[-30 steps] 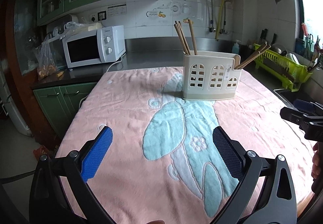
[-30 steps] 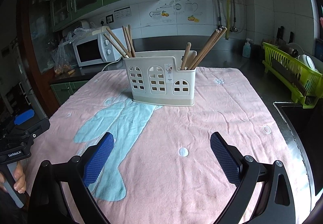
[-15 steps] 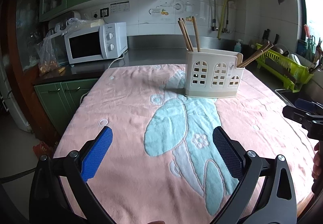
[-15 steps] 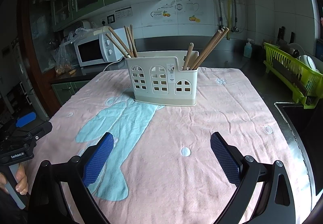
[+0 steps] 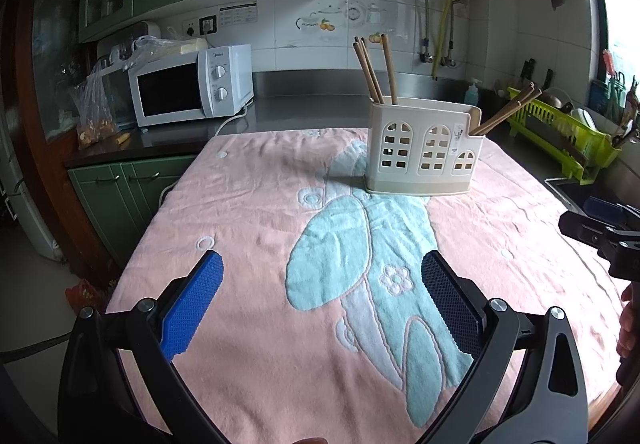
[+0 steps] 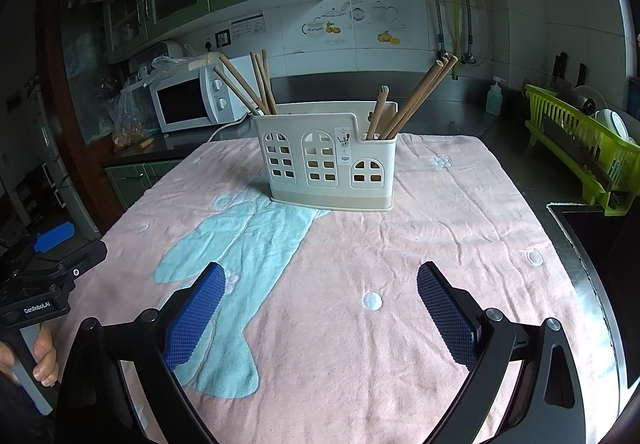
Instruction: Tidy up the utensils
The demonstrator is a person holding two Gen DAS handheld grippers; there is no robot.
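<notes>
We've got both claws released and empty. Left gripper (image 5: 320, 284) hangs low over the pink towel (image 5: 248, 204), jaws spread wide, nothing btwn them. Right gripper (image 6: 320, 292) same: wide apart, holding nothing, over the towel's near half.

Task items: wooden chopsticks sit in the cream utensil holder (image 6: 328, 164), which stands upright on the towel toward the far side, well apart from both grippers. One bunch (image 6: 256, 84) leans in the left compartment, another bunch (image 6: 416, 96) leans out of the lower right compartment. Middle section looks empty, tho we can't see inside it. No loose utensils visible on the towel, so we judge sorting is either near done or needs sticks moved btwn compartments.

Risks from here:
- Holder looks light plastic on soft, wrinkled cloth. If we pull a leaning stick sideways instead of along its own axis, the holder prob tips or slides.
- Sticks are thin, round and bunched close. Closing on one likely catches its neighbours too, or it rolls out of the pads (image 6: 196, 320).
- Right bunch leans far out; a bump from the approaching claw could lever it out over the rim.
- Both grippers heading for the same holder could clash, esp w/ fisheye distortion hiding true spacing.
</notes>
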